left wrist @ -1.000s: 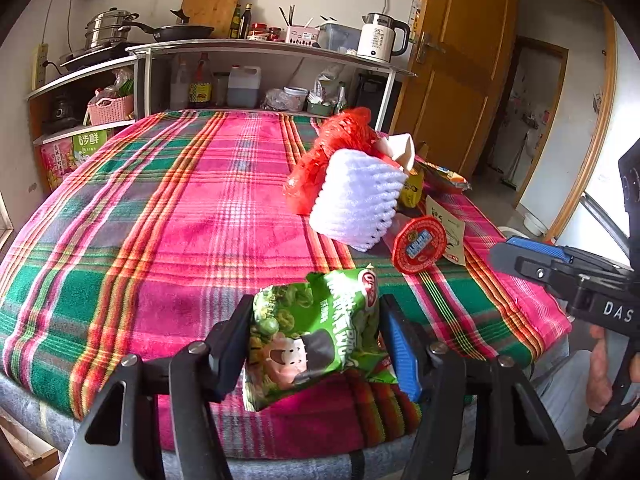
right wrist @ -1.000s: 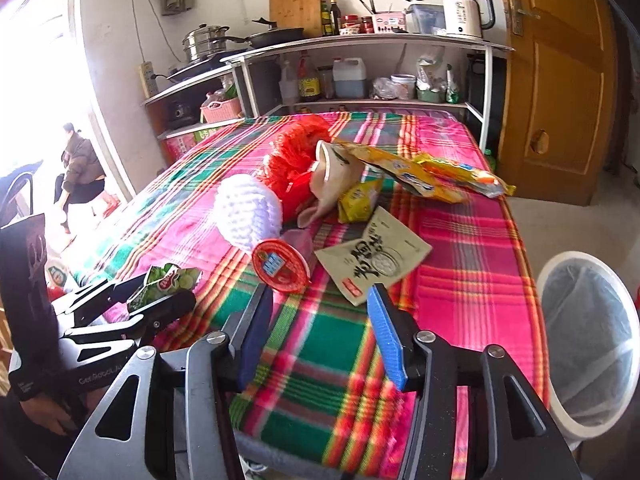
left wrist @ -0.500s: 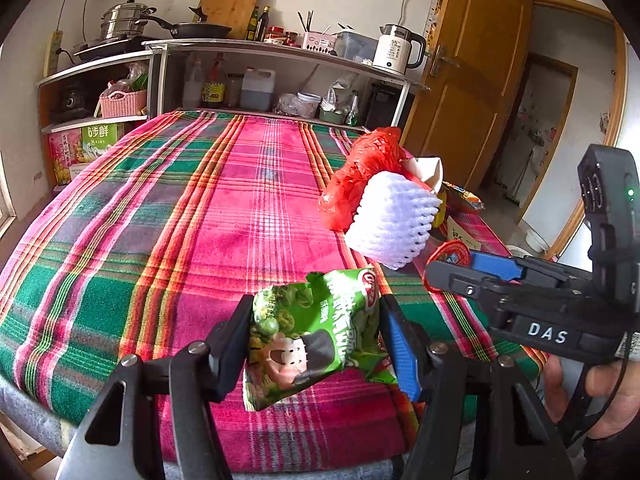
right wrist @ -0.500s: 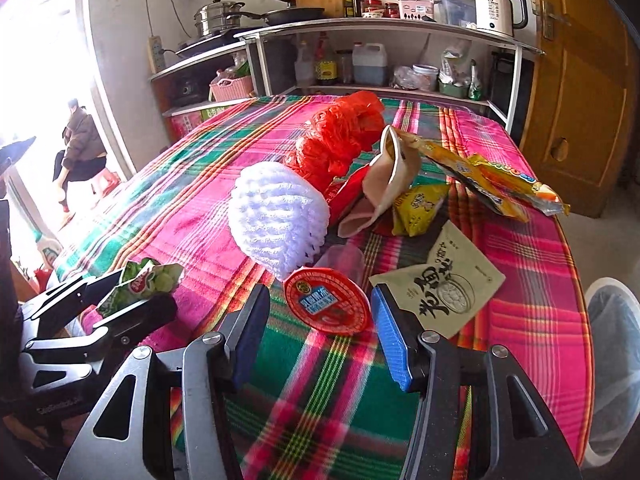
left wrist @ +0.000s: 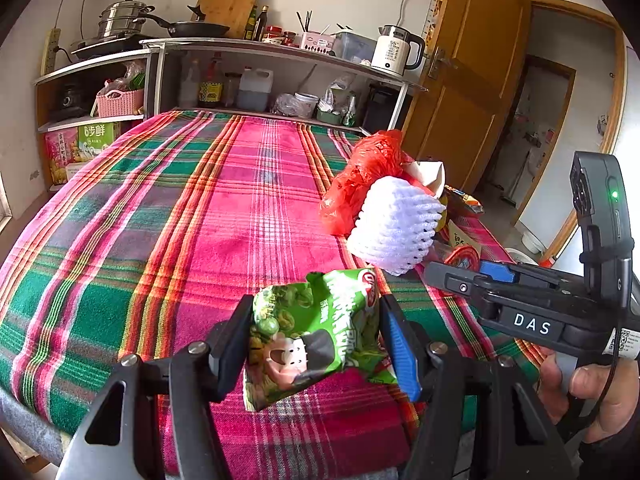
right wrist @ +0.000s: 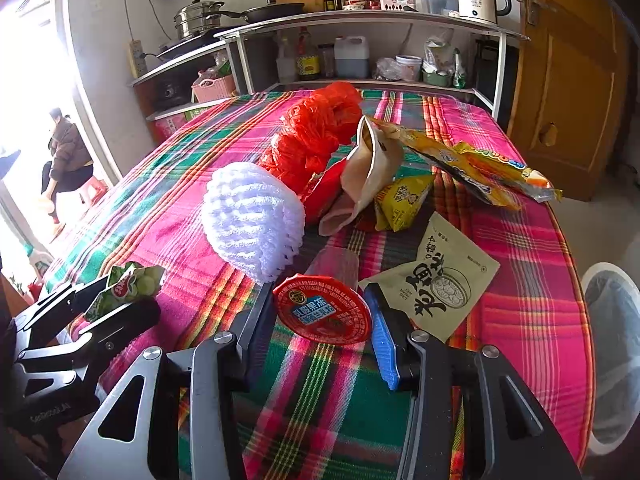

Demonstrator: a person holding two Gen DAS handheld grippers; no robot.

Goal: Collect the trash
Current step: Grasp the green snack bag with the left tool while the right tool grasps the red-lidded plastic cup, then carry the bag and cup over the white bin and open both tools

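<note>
My left gripper [left wrist: 316, 344] is shut on a green snack bag [left wrist: 316, 332] and holds it above the near edge of the plaid table [left wrist: 200, 208]; the bag also shows in the right wrist view [right wrist: 128, 284]. My right gripper [right wrist: 316, 320] is open, its fingers on either side of a red-lidded jelly cup [right wrist: 322, 310] lying on the cloth. Behind it lie a white foam net [right wrist: 252, 224], a red plastic bag [right wrist: 316, 136], a beige paper bag [right wrist: 370, 168], yellow wrappers [right wrist: 476, 164] and a beige packet [right wrist: 436, 280].
A white bin with a clear liner [right wrist: 612, 352] stands on the floor right of the table. Shelves with kitchenware [left wrist: 240, 76] stand behind the table, a wooden door [left wrist: 472, 80] at right. A person [right wrist: 64, 160] sits outside at left.
My right gripper has moved forward over the table until its open fingers straddle the jelly cup. The left gripper keeps holding the green bag, shifted slightly left.
</note>
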